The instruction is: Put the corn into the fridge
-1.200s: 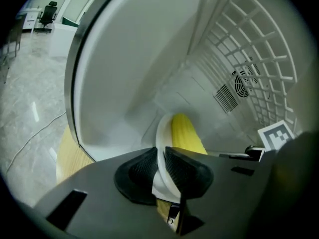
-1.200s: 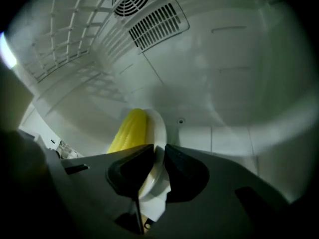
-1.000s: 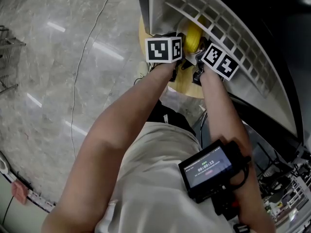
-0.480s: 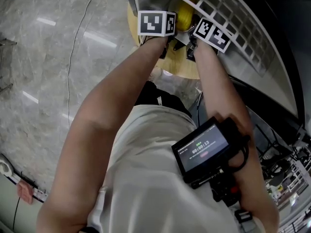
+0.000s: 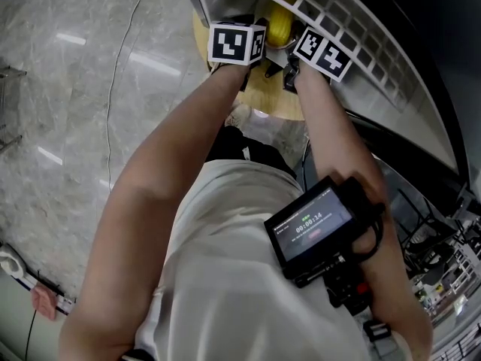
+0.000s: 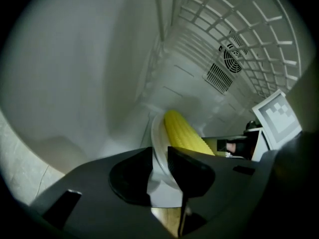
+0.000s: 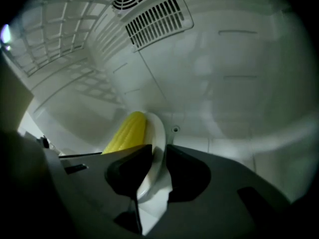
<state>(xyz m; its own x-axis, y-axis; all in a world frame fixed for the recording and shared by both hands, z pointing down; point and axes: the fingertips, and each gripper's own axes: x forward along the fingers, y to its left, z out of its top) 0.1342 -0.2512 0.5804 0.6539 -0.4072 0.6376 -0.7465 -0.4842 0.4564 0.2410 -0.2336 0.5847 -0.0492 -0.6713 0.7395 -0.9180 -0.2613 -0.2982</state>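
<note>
Left gripper: closed down to a narrow gap, with one rim of a white plate pinched between its jaws.
Right gripper: closed just as far, with the opposite rim of the same plate clamped.
Corn: laid lengthwise on the plate, carried between the two grippers at the mouth of the fridge; it is judged not yet set down.
Handling: the cob is judged stiff, fairly light and round, so it is likely to roll if the plate is tipped. The plate is taken to be smooth, slippery and breakable. The hold is best kept on the two opposite rims, level, and the cob itself need not be gripped.
Edges: a wire shelf is seen above, a side wall close on the left, and the back wall with its fan vent ahead.
Open room: nothing is seen in the way ahead of the plate. A round wooden surface lies below the grippers, outside.
</note>
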